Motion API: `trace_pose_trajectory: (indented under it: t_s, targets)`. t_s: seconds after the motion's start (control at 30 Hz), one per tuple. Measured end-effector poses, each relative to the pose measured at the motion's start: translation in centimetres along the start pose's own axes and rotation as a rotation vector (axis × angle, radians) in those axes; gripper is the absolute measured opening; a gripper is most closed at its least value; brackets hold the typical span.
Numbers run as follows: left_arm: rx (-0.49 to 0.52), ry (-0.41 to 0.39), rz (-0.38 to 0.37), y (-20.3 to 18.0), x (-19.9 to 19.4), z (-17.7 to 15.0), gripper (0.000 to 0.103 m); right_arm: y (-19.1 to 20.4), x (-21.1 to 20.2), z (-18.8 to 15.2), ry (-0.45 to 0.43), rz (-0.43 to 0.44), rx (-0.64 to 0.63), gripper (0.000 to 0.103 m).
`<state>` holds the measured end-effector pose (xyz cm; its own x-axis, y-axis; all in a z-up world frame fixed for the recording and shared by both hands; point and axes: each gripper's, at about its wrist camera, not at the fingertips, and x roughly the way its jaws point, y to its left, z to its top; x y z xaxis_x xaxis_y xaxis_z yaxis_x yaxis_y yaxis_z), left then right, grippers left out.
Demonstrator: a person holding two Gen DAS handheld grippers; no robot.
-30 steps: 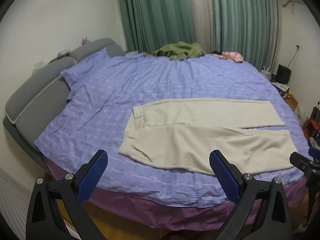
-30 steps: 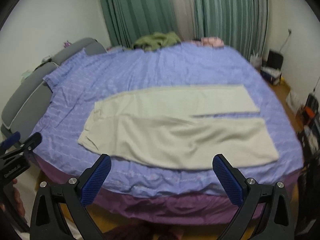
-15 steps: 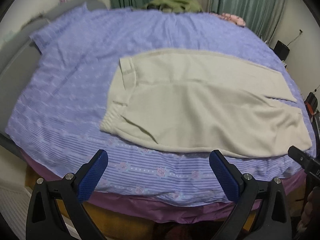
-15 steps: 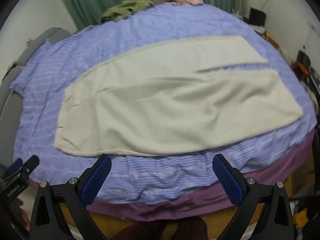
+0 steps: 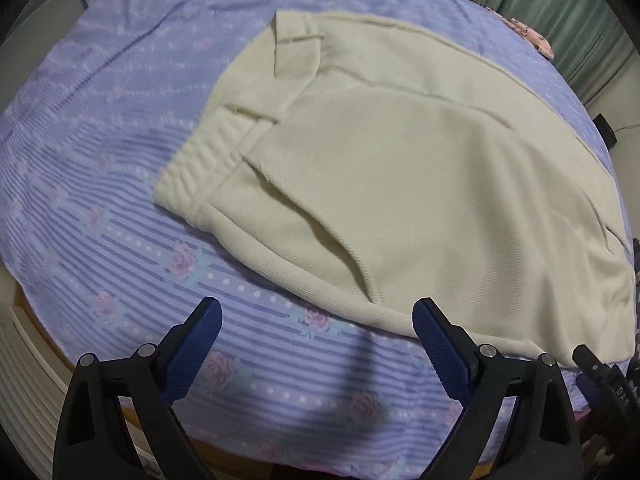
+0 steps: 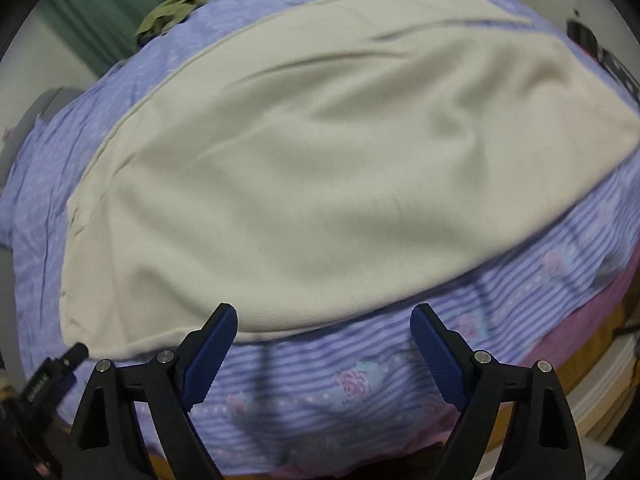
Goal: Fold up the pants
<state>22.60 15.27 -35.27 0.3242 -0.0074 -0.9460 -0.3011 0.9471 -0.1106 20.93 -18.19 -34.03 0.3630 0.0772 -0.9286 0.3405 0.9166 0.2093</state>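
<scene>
Cream pants [image 5: 400,168] lie flat on a purple striped bedspread [image 5: 100,128], waistband to the left, legs running right. My left gripper [image 5: 316,316] hovers over the near edge of the pants by the waist end; its jaws are closing, nothing between them, the right pad at the hem. In the right wrist view the pants [image 6: 320,168] fill the middle. My right gripper [image 6: 324,320] hangs over the near hem of the near leg; its jaws are closing too, with only bedspread [image 6: 360,380] between the blue pads.
A green garment [image 6: 188,0] and a pink item [image 5: 536,36] lie at the far side of the bed. The bed's front edge with pink sheet [image 6: 580,320] is just below the grippers. Green curtains [image 5: 568,12] hang behind.
Both grippers dropped toward the bed and tilted downward, so the pants now loom large. Both pairs of jaws have narrowed slightly.
</scene>
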Motion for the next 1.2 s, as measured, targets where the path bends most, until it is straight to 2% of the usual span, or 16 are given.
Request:
trace_pose_trajectory:
  t_s: [0.17, 0.37, 0.43, 0.47, 0.5, 0.53, 0.57, 0.6, 0.63, 0.7, 0.73, 0.83, 1.03, 1.2]
  targets:
    - [-0.058, 0.026, -0.033, 0.6, 2.4, 0.2, 0.097, -1.1, 2.1, -0.7, 0.003, 0.007, 0.048, 0.085]
    - [-0.051, 0.017, -0.054, -0.1, 3.7, 1.1, 0.096, -1.5, 2.7, -1.0, -0.003, 0.027, 0.079, 0.085]
    - [-0.05, 0.011, -0.067, -0.3, 3.7, 1.3, 0.087, -1.7, 3.1, -0.7, 0.0, 0.037, 0.099, 0.084]
    - [-0.044, 0.01, -0.076, -0.5, 3.6, 1.5, 0.076, -1.7, 3.1, -0.5, 0.0, 0.045, 0.114, 0.081]
    - [-0.043, 0.008, -0.084, -0.6, 3.4, 1.7, 0.063, -1.7, 3.1, -0.3, -0.001, 0.058, 0.121, 0.074]
    - [-0.047, 0.009, -0.091, -0.7, 3.2, 2.0, 0.057, -1.5, 3.1, 0.0, 0.001, 0.072, 0.121, 0.067]
    - [-0.049, 0.013, -0.098, -0.8, 3.0, 2.2, 0.042, -1.4, 3.0, 0.4, 0.001, 0.082, 0.118, 0.063]
    - [-0.053, 0.016, -0.103, -0.8, 2.8, 2.3, 0.032, -1.2, 2.9, 0.6, -0.001, 0.084, 0.115, 0.053]
    - [-0.054, 0.014, -0.105, -0.8, 2.3, 2.5, 0.028, -1.1, 2.7, 0.9, -0.003, 0.086, 0.11, 0.042]
    - [-0.049, 0.01, -0.108, -0.8, 1.5, 2.6, 0.019, -0.7, 1.8, 1.4, -0.01, 0.083, 0.087, 0.031]
    - [-0.048, 0.007, -0.111, -0.9, 0.9, 2.7, 0.018, -0.4, 1.2, 1.7, -0.021, 0.08, 0.071, 0.024]
    - [-0.033, -0.028, -0.11, -1.1, -1.4, 3.2, 0.013, 0.3, -0.9, 2.8, -0.062, 0.09, 0.04, 0.016]
    - [0.007, -0.143, -0.114, -2.5, -7.0, 5.5, 0.01, 1.5, -6.9, 7.2, -0.206, 0.125, 0.01, 0.013]
    - [0.004, -0.262, -0.144, -4.1, -10.5, 10.3, 0.01, 3.4, -9.8, 11.7, -0.298, 0.166, 0.004, 0.013]
